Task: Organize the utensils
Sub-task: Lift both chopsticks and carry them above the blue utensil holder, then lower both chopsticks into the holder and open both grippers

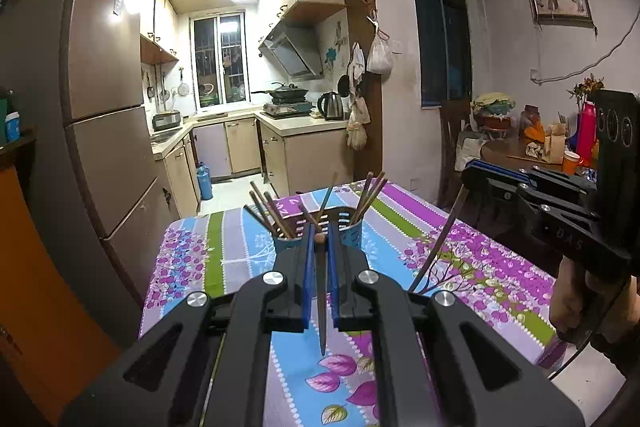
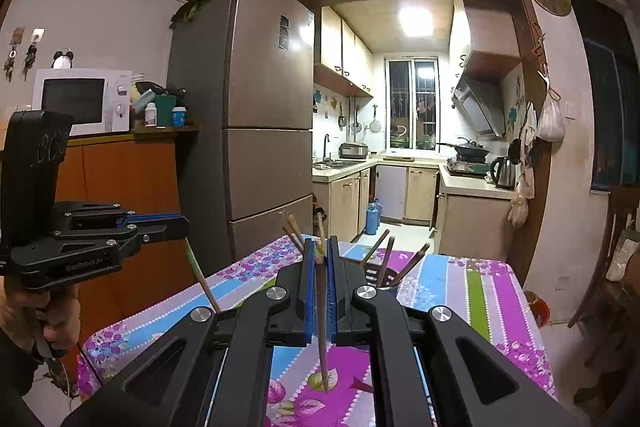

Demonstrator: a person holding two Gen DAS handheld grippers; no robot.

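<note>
Left wrist view: mounted just behind the left gripper [image 1: 319, 241], looking forward along its fingers and slightly down over the flowered tablecloth [image 1: 472, 267], toward the kitchen doorway beyond. Close to the table, with the utensil holder [image 1: 316, 227] just ahead of the fingertips. Right gripper [image 1: 480, 173] seen side-on at the right edge.

Right wrist view: set behind the right gripper [image 2: 319, 255], nearly level, facing the same doorway from a spot further right. Left gripper [image 2: 176, 221] side-on at the left edge (hand below it).

Shared by both: tablecloth, utensil holder [image 2: 384, 277], fridge [image 2: 264, 107], kitchen window, each other's gripper.
</note>
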